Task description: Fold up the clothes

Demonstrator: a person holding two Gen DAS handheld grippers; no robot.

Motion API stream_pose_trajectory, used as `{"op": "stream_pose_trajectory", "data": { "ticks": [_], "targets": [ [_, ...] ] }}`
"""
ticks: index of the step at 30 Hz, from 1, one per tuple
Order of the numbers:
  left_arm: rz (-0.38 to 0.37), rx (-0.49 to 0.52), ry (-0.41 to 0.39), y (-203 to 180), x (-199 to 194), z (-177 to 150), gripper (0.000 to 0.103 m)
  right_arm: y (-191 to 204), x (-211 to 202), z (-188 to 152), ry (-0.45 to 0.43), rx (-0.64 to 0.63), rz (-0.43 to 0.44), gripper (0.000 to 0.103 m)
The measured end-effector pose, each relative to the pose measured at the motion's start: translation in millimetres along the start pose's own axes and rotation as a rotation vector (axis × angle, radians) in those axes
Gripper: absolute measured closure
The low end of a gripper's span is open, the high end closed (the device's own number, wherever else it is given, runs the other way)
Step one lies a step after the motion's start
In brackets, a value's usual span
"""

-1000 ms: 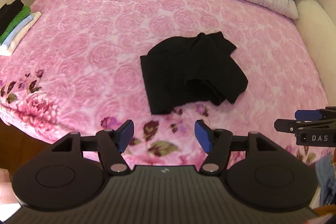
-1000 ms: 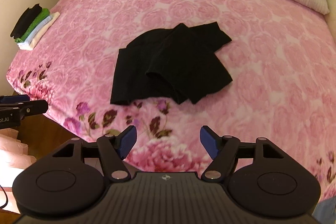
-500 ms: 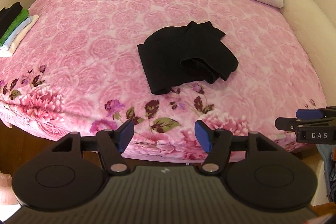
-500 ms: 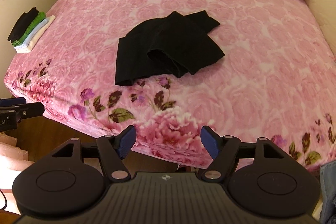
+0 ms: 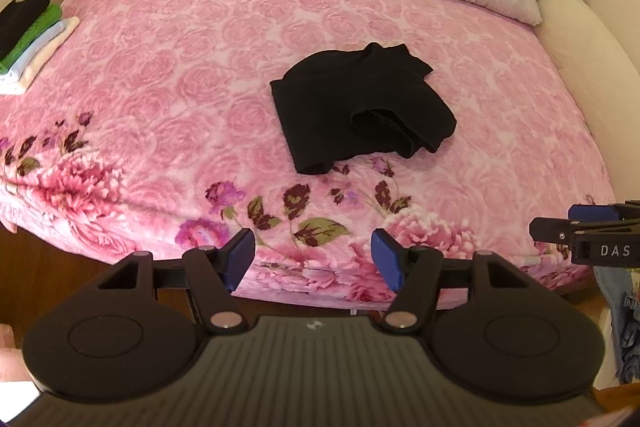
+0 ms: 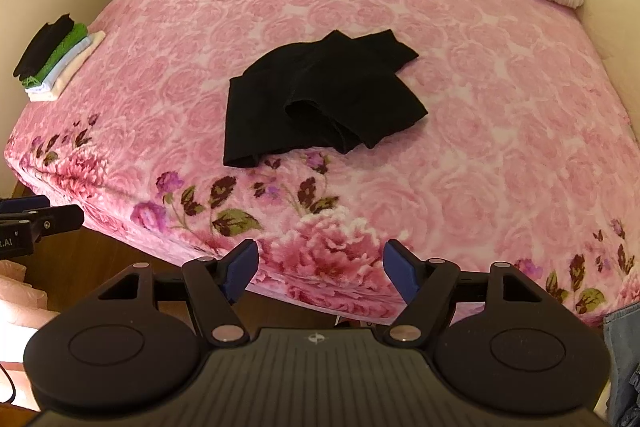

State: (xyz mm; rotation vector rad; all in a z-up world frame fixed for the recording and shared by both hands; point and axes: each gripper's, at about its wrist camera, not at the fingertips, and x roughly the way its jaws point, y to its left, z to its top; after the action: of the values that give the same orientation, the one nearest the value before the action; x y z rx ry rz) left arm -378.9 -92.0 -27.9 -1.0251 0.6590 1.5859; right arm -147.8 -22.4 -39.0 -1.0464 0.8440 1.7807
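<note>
- Left wrist view: the fingers of the left gripper stand moderately apart with nothing between the blue pads; they sit over the near edge of the bed, clear of any cloth
- Same view: the black garment lies crumpled on the pink floral blanket, roughly mid-bed, well apart from the gripper. 1 flat panel faces left; bunched folds with an open hem or sleeve mouth sit at its near right
- Same view: the right gripper shows at the right edge, also off the garment. A stack of folded clothes rests at the far left edge of the bed
- Right wrist view: the right gripper's fingers stand wide, empty, above the blanket's near border
- Same view: the garment lies ahead, left of centre, with its near-left corner lying flat and exposed
- Judgement on handling: light, limp, non-fragile cloth; it will drape and sag when lifted, and the plush blanket may drag on it
- Judgement on hold: pinch 2 separate edge points, the near-left corner and the far sleeve end, not the bunched middle, taking 1 layer only
</note>
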Motion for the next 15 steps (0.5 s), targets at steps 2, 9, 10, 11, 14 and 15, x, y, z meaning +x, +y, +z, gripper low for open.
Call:
{"op": "stream_pose_trajectory", "data": {
  "ticks": [2,9,10,11,14,15],
  "targets": [
    [0.006,-0.017,0.001,5.3,0.6,-1.0,0.043,4.1,3.0,4.0,0.002,-0.016,0.005,0.031],
    [0.012,-0.089,0.015,18.8,18.2,-1.7,0.043,-0.5,22.0,15.4,0.018,-0.046,0.020,0.031],
    [0.011,-0.097,0.021,19.4,23.1,-1.1,0.043,-5.8,26.7,17.7,0.019,-0.044,0.015,0.031],
    [0.008,-0.104,0.029,19.5,28.6,-0.2,0.043,-11.1,31.3,19.9,0.020,-0.041,0.010,0.031],
    [0.005,-0.116,0.055,17.0,47.7,5.6,0.043,-27.5,45.8,27.1,0.024,-0.041,-0.008,0.031],
    [0.005,-0.116,0.062,15.4,54.8,8.7,0.043,-33.3,51.2,29.8,0.026,-0.046,-0.014,0.031]
  ]
}}
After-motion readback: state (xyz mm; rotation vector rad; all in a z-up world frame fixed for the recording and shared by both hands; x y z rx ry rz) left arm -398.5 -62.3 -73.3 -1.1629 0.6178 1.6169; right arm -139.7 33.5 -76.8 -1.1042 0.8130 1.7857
